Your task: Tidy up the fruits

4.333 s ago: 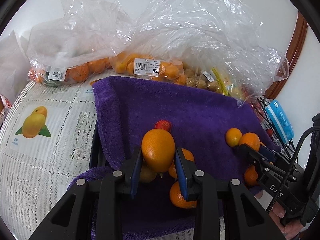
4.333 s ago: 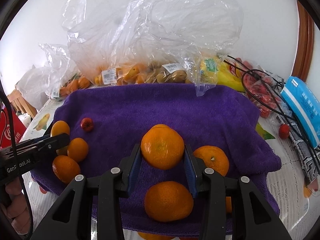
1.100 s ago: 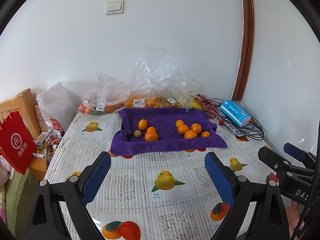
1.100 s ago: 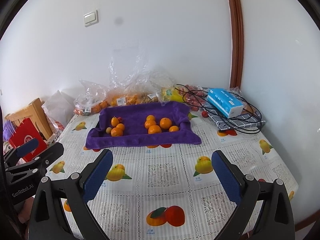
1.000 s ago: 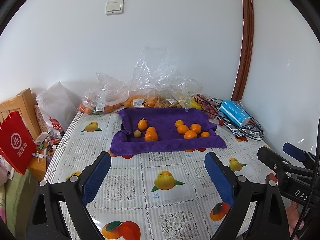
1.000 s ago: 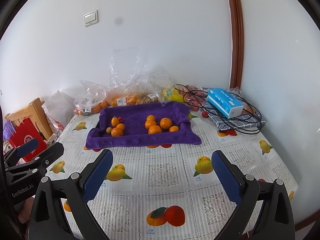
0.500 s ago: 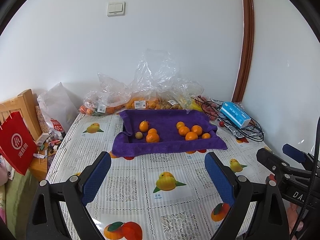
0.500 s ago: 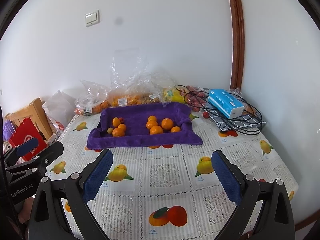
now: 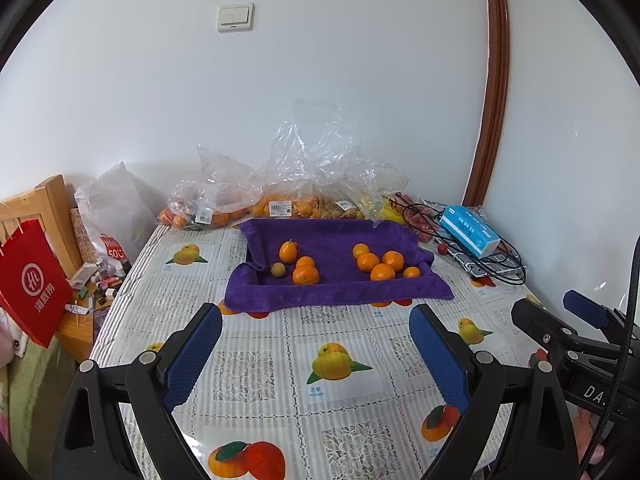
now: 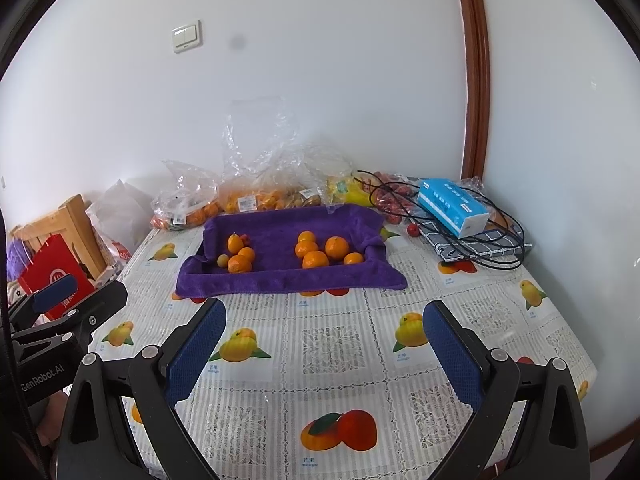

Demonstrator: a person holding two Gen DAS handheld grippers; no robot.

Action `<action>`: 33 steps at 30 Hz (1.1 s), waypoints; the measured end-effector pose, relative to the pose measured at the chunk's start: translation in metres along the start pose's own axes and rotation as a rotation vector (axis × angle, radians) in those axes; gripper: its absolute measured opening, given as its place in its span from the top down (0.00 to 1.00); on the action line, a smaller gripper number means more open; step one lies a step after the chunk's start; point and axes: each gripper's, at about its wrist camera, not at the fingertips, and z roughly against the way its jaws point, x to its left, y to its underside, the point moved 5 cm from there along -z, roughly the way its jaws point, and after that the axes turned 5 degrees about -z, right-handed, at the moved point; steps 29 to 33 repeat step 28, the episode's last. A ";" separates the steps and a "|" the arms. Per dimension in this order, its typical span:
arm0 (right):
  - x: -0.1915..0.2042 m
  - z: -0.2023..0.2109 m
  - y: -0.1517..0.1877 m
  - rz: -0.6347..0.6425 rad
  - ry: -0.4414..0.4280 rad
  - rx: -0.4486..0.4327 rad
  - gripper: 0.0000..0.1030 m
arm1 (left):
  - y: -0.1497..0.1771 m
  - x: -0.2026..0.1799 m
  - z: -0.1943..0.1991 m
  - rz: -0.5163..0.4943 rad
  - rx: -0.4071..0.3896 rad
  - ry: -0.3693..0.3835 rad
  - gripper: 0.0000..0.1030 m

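On the table, toward its far end: a towel, well ahead of both grippers. On the towel, two clusters well apart: to the left, three oranges with a smaller round fruit just beside them; to the right, five oranges bunched close together. Behind the towel, against the wall: plastic bags of fruit. Right of the towel: a tissue box lying on looped cables. Left of the table, beyond its edge: a paper bag before a wooden chair. On the wall above: a light switch.
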 end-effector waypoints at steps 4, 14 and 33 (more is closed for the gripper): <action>0.001 -0.001 0.000 0.001 -0.003 0.002 0.05 | -0.001 0.000 0.000 0.003 0.003 -0.001 0.08; 0.001 0.001 0.001 0.007 -0.004 -0.006 0.05 | -0.004 -0.003 0.002 0.006 -0.010 0.003 0.08; 0.000 -0.003 0.003 0.015 -0.012 0.007 0.05 | -0.004 -0.004 0.002 0.000 -0.032 0.006 0.08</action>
